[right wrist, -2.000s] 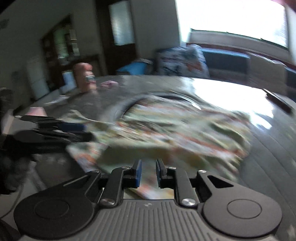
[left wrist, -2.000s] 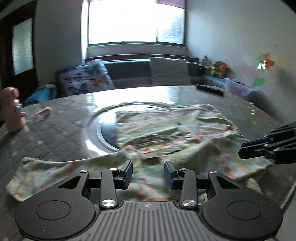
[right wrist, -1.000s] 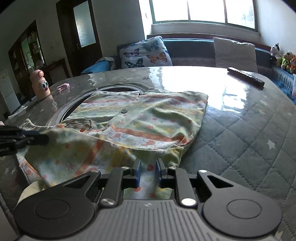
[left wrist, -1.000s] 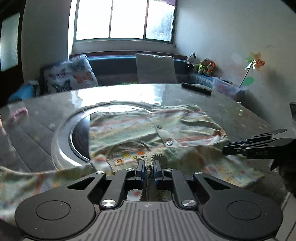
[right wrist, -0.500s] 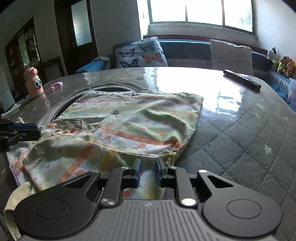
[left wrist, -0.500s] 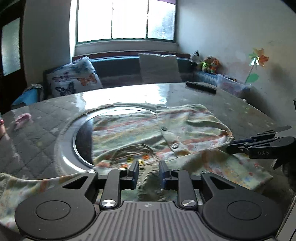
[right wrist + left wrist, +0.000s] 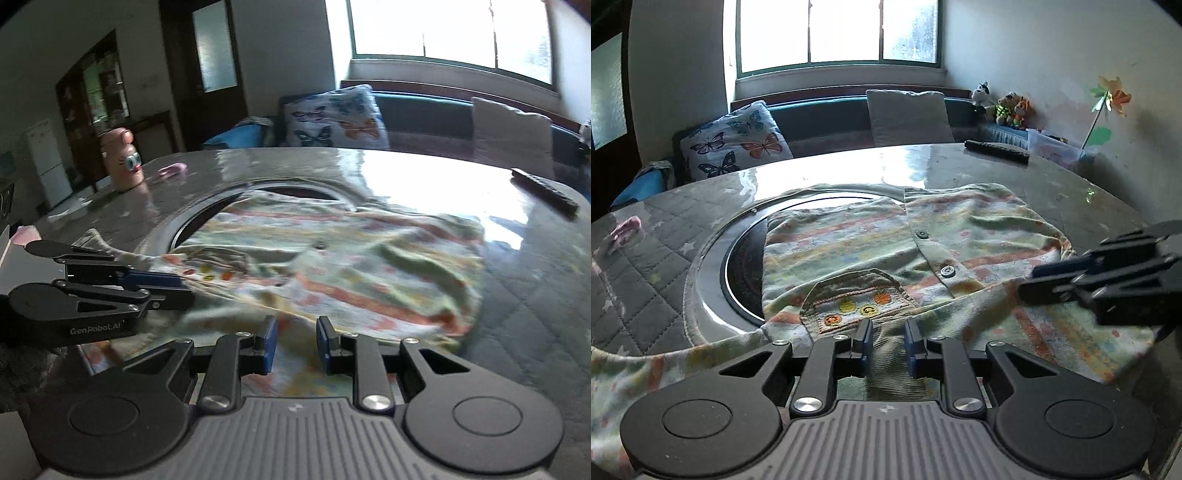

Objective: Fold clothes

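A pastel striped button shirt (image 7: 923,243) lies spread over the round table (image 7: 1089,206), its embroidered pocket (image 7: 855,304) facing up. My left gripper (image 7: 888,343) sits at the near hem, jaws parted, with a ribbed strip of the shirt lying between the fingers. In the right wrist view the shirt (image 7: 351,266) looks blurred, and the left gripper (image 7: 181,290) reaches in from the left at the cloth's edge. My right gripper (image 7: 293,343) hovers open over the near right part of the shirt; from the left wrist it shows as the right gripper (image 7: 1030,282) just above the cloth.
A dark round inset with a metal ring (image 7: 738,266) lies partly under the shirt. A black remote (image 7: 997,150) rests at the far right edge. A pink face-painted bottle (image 7: 123,160) and a small pink item (image 7: 624,229) stand at the left. A sofa with cushions runs behind.
A second ago my left gripper was shut on the shirt's edge; it has since let go and the cloth has dropped flat. The right gripper's jaws have widened slightly and it has swung left.
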Demonstrator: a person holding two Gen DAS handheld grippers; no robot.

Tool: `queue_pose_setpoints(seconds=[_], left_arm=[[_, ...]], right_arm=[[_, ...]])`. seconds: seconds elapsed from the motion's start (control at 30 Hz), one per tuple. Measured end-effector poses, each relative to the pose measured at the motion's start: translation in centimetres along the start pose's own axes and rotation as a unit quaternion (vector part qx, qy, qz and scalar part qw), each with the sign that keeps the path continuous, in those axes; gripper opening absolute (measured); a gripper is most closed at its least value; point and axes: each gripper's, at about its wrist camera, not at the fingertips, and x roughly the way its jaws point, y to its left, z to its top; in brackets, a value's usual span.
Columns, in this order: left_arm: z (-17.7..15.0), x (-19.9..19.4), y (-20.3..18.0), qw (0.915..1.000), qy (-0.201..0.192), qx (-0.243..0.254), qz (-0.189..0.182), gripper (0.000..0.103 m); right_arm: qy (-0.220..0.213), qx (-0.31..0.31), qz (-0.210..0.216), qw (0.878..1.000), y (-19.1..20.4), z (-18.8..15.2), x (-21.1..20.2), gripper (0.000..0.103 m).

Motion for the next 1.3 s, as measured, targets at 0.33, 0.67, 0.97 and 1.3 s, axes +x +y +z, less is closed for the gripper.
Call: queue_pose_setpoints(seconds=[0.33, 0.67, 0.97, 1.3], left_arm=[[-1.3, -4.0, 3.6, 0.9972, -0.017, -0.046, 0.056, 0.021], [-4.3, -7.1, 10.3, 0.9756, -0.004, -0.126, 0.180, 0.021], [-5.5, -8.6, 15.1, 0.9353, -0.004, -0.179, 0.305, 0.031], [-6.4, -7.9, 18.5, 0.9016, 0.016, -0.244, 0.357, 0.037]], right_arm=[[0.006, -0.027, 0.009, 1.000, 2.5, 0.1, 1.3, 0.023], [0.010, -0.055, 0.019, 0.998, 4.7, 0.2, 2.3, 0.024], [0.008, -0.066, 0.037, 0.997, 5.7, 0.3, 2.1, 0.024], [0.003, -0.060, 0.038, 0.997, 5.3, 0.3, 0.8, 0.025]])
